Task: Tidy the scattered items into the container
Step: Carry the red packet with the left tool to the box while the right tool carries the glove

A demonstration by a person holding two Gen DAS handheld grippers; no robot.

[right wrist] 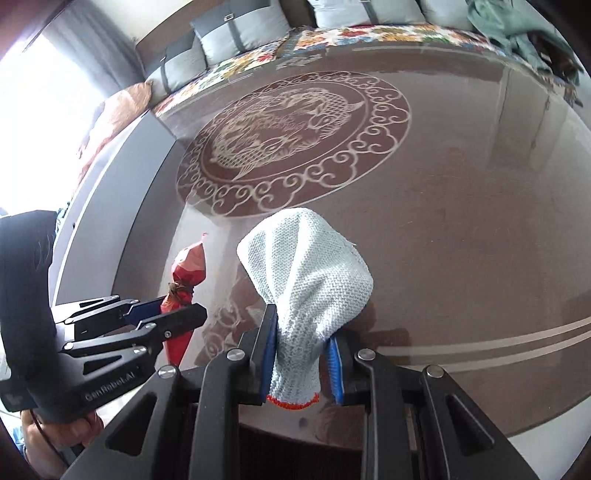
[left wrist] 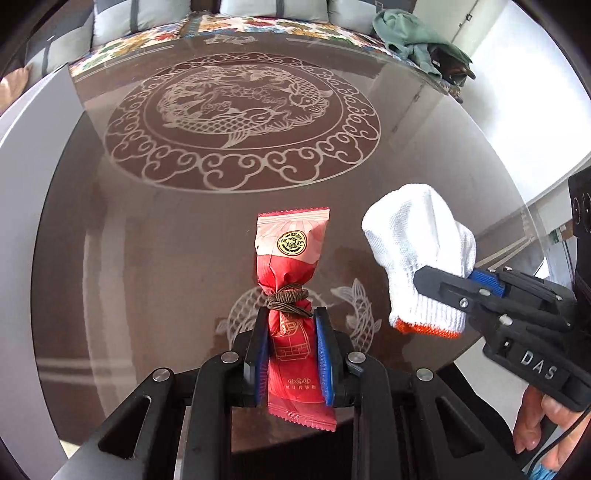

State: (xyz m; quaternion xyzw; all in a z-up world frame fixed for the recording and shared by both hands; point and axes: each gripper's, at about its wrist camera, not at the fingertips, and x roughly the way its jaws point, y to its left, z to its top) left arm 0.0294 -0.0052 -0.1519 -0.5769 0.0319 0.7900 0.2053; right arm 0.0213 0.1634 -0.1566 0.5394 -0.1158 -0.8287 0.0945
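Observation:
My left gripper [left wrist: 291,325] is shut on a red snack packet [left wrist: 291,254] with a brown hair tie [left wrist: 288,297] wound round its middle, held above the table. It also shows in the right wrist view [right wrist: 184,273] at the left, in the left gripper [right wrist: 177,312]. My right gripper [right wrist: 301,332] is shut on a white knitted glove [right wrist: 306,266] with an orange cuff, held above the table. In the left wrist view the glove [left wrist: 417,251] and the right gripper [left wrist: 443,277] are at the right. No container is in view.
A brown glass table [left wrist: 184,229] with an etched fish medallion [left wrist: 240,118] lies below both grippers. Beyond its far edge stands a sofa with a floral cover [right wrist: 369,35], grey cushions [right wrist: 240,29] and green clothing [left wrist: 413,40].

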